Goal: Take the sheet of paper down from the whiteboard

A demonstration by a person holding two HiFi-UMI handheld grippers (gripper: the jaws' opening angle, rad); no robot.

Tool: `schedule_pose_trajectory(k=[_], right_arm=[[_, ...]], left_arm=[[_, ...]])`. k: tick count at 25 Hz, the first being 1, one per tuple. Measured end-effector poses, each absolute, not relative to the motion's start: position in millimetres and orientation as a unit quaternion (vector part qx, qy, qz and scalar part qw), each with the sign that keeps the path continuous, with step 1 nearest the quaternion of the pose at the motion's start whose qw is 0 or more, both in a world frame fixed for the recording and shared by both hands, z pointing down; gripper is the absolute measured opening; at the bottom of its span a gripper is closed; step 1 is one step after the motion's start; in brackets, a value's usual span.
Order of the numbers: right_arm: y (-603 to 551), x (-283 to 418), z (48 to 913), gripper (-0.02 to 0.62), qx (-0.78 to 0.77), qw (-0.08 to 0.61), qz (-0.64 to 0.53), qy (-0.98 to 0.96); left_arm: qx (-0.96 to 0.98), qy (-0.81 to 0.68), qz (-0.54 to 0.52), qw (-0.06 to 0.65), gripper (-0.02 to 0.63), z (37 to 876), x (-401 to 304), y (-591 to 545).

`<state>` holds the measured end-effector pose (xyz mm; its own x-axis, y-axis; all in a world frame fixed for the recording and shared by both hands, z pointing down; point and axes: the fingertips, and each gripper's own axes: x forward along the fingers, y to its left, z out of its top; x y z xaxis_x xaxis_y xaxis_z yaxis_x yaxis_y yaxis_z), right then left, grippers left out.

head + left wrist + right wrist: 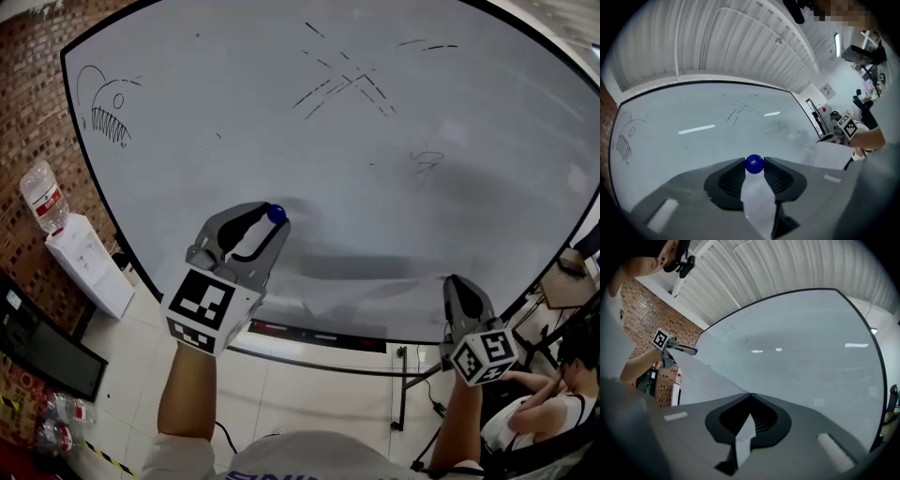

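Note:
The whiteboard (375, 141) fills the head view, with pen scribbles on it. The sheet of paper (361, 291) hangs off the board's lower part, stretched between both grippers. My left gripper (274, 217) is shut on a round blue magnet (276, 214) at the sheet's left corner. In the left gripper view the magnet (754, 164) sits between the fingertips, with a strip of paper (758, 199) running back between the jaws. My right gripper (457, 283) is shut on the sheet's right corner. In the right gripper view the paper (705, 380) runs from the shut jaws to the left gripper (691, 351).
A water dispenser (82, 262) with a bottle stands at the left by a brick wall (28, 103). The board's tray and stand (403, 384) lie below the grippers. A seated person (548, 403) is at the bottom right. Packed bottles (56, 427) sit on the floor at the left.

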<state>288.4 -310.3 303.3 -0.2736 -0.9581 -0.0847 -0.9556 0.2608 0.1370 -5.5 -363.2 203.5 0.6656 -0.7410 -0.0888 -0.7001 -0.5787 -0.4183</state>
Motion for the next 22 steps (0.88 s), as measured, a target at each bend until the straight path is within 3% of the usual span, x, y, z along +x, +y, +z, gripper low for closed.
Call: schedule_pose_trajectory(k=[9,22], right_arm=[[-308.8,272.2,344.0,0.008,0.597,0.030,-0.058,-0.799],[-311.8,270.2,355.8,0.008,0.597,0.043,-0.055,-0.799]], left_arm=[[-0.900,0.425,-0.030,0.097,0.135,294.3,-17.4,-371.5],[-0.902,0.427,-0.032,0.052,0.135,333.3,-18.7,-374.2]])
